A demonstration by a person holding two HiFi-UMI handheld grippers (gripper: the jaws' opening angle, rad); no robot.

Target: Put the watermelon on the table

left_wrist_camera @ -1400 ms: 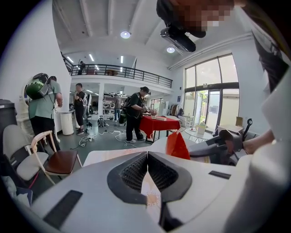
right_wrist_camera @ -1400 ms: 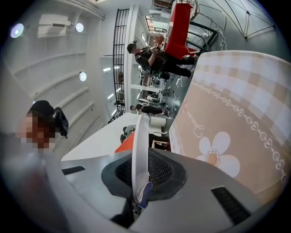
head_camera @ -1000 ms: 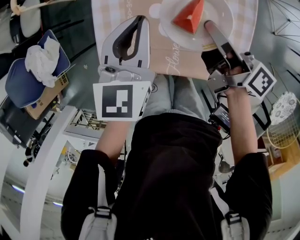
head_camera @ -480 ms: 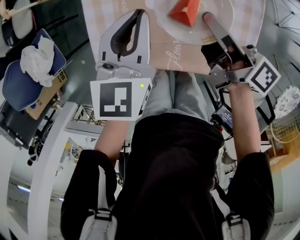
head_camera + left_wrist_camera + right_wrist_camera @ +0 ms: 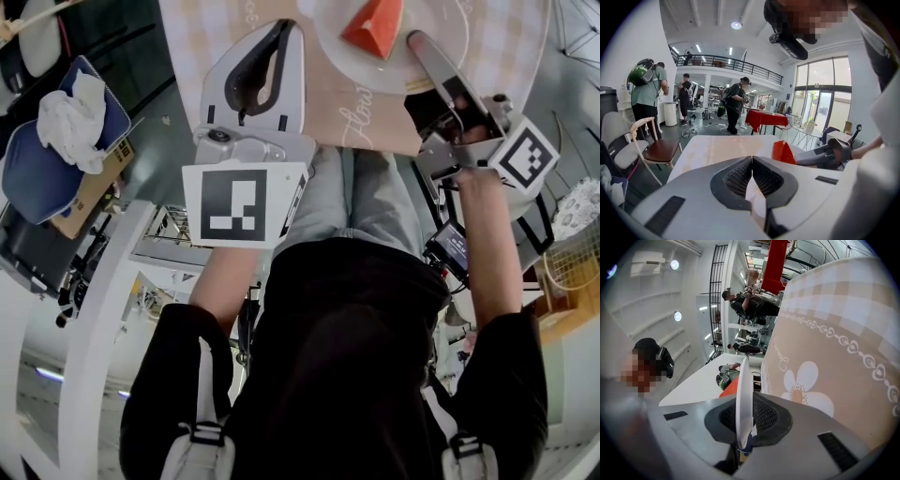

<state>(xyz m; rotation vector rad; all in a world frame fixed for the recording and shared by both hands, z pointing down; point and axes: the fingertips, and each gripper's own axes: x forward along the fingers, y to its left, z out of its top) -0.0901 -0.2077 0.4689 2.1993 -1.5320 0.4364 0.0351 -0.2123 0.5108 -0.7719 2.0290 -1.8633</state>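
Currently your right gripper (image 5: pixel 419 42) has its jaws clamped on the near rim of a white plate (image 5: pixel 343 66). In the right gripper view the plate shows edge-on as a thin white blade pinched between the two ribbed pads (image 5: pixel 765 414).

The watermelon (image 5: pixel 375 26), a red wedge, sits on that plate, just beyond the tip of your right gripper. In the left gripper view it shows as a red triangle to the right of your left jaws. In the right gripper view only a sliver of red shows behind the plate's edge.

The plate is over the table, which is covered by a beige checked tablecloth (image 5: pixel 361 122) printed with white flowers and script lettering. You cannot tell from these views whether the plate's underside touches the cloth.

Your left gripper (image 5: pixel 281 28) is beside the plate, over the left part of the tablecloth. Its jaws are together at the tips with nothing between them. It is apart from the plate and from the watermelon.

Off the table's left side, the head view shows a blue cushion (image 5: pixel 33 164) with a crumpled white cloth (image 5: pixel 70 114) lying on it and a cardboard box (image 5: pixel 94 183) just beside it. Several people (image 5: pixel 736 105) stand in the hall beyond the table, near a wooden chair (image 5: pixel 654 149).
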